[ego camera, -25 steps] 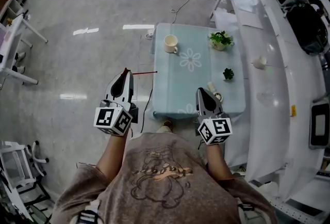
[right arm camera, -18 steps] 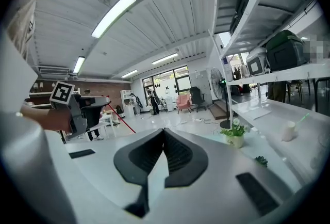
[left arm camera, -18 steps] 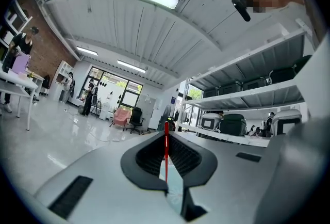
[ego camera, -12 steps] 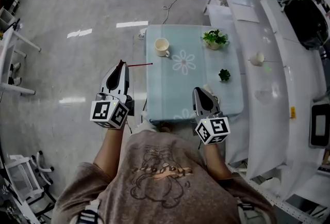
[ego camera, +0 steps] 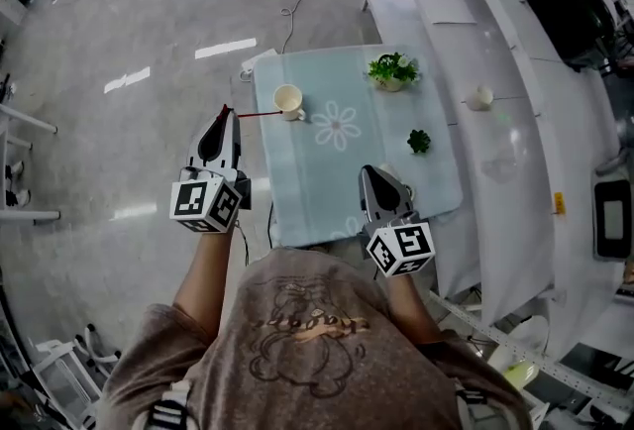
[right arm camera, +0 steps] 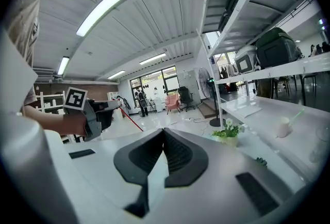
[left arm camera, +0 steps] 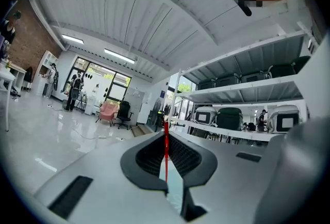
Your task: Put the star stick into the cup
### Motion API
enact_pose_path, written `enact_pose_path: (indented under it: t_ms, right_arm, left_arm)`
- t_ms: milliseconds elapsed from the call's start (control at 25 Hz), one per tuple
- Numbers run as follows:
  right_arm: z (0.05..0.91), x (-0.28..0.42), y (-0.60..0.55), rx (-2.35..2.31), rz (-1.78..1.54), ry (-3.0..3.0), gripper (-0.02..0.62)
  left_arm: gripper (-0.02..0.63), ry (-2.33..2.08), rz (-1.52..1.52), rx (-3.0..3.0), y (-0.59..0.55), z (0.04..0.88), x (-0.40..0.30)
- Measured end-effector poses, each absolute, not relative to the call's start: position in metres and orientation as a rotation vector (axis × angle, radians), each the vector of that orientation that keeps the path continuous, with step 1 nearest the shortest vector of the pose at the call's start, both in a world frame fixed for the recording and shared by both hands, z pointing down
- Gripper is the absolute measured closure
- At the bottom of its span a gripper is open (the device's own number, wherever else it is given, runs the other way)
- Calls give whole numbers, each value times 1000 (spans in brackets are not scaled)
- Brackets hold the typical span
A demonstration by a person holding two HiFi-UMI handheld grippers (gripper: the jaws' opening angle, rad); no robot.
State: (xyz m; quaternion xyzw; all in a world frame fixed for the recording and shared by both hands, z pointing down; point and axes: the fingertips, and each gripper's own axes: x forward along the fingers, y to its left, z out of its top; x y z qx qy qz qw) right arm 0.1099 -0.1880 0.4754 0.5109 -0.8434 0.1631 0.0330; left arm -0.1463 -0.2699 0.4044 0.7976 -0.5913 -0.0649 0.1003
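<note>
Star stick (ego camera: 256, 113) now nearer cup (ego camera: 288, 101)

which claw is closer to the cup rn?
Left. The left claw sits just left of the cup, beyond the table edge, its star stick pointing toward the cup. The right claw is over the table's near edge.

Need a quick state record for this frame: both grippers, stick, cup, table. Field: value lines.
left gripper: fingers shut on the star stick, held left of the table
star stick: thin, red, runs sideways from the left gripper toward the cup; not in it
cup: cream, upright, far-left part of the table
right gripper: fingers shut, nothing between them, by the table's near edge
table: light-blue cloth with flower print
also on table: potted plant, small green plant
</note>
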Motion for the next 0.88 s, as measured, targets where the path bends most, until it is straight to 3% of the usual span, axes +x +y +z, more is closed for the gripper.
enact_pose_path:
  t_ms: [880]
  right_arm:
    - [503, 143, -221, 1744, 584, -2382, 594]
  left_arm:
    - [574, -1581, 3, 2233, -400, 555, -124]
